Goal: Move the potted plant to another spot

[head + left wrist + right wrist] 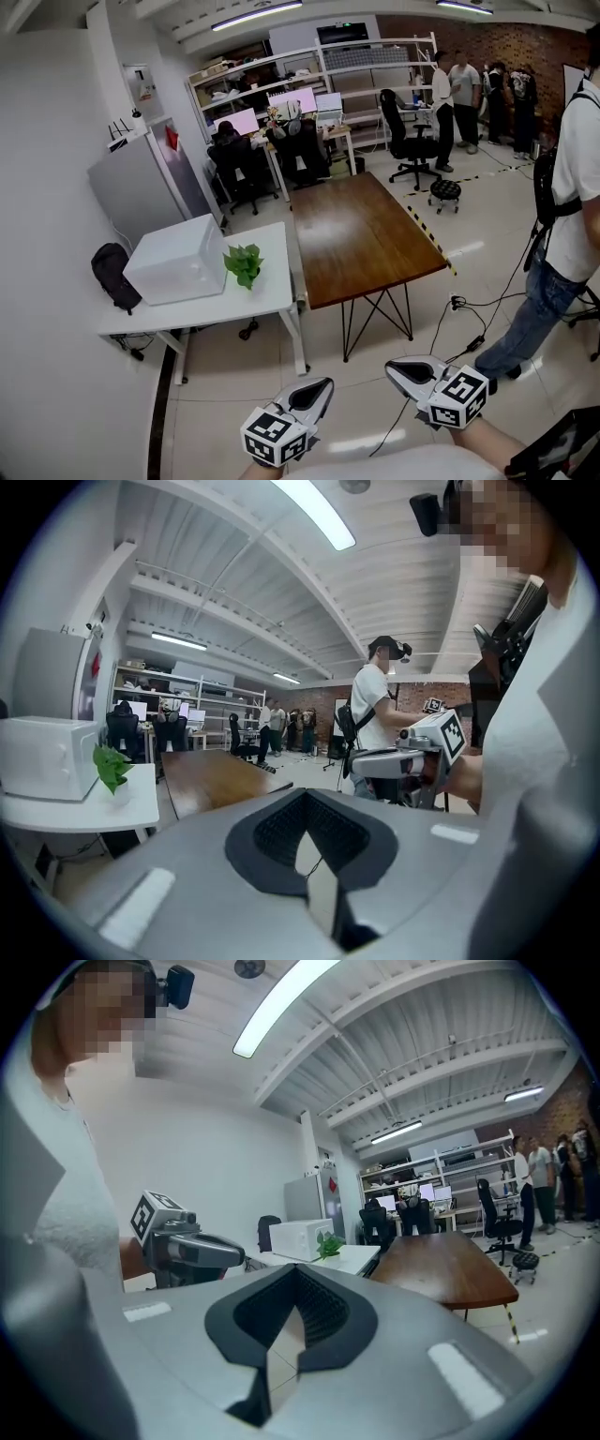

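Note:
The potted plant (245,265), green leaves in a small white pot, stands on the white table (272,296) beside a white microwave (178,258). It shows small in the left gripper view (112,766) and the right gripper view (328,1244). Both grippers hang over the floor in front of the tables, far from the plant. My left gripper (324,383) is shut and empty, its jaws (305,795) meeting in a thin slit. My right gripper (392,367) is also shut on nothing (298,1270). Each gripper shows in the other's view: the right gripper (366,761), the left gripper (223,1252).
A brown wooden table (361,234) adjoins the white one on the right. A person (562,234) stands at the right, with cables (469,323) on the tiled floor. A black bag (112,272) leans left of the white table. Desks, chairs and several people fill the back.

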Motion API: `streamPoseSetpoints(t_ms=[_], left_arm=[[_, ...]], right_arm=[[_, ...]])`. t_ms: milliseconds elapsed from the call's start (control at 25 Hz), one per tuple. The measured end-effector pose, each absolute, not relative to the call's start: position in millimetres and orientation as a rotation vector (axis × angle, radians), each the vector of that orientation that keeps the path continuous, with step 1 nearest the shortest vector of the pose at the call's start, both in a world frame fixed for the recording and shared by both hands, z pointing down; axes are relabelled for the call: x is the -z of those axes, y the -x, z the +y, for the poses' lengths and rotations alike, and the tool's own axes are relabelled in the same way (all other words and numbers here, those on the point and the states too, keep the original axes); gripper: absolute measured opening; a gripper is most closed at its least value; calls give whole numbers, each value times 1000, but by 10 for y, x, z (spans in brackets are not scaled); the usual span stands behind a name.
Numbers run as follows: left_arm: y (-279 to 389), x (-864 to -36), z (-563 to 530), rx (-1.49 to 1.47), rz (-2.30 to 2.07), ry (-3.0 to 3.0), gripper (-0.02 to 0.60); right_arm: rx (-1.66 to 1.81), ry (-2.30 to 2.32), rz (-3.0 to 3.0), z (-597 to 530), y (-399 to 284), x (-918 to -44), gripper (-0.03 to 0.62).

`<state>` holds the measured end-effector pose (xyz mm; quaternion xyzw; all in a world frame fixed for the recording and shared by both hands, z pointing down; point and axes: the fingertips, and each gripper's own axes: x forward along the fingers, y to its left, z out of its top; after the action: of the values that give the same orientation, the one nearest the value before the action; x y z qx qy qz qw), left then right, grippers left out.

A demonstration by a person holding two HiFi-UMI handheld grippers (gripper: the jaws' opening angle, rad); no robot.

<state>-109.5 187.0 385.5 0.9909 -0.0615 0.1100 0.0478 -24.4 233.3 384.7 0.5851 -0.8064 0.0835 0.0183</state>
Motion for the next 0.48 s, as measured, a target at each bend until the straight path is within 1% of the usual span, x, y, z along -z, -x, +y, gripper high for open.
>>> streamPoseSetpoints(t_ms=[480], left_arm=[[1345, -3841, 1856, -311, -186, -3018, -6]], right_arm=[[-259, -1833, -2482, 2319, 515, -3815, 3]])
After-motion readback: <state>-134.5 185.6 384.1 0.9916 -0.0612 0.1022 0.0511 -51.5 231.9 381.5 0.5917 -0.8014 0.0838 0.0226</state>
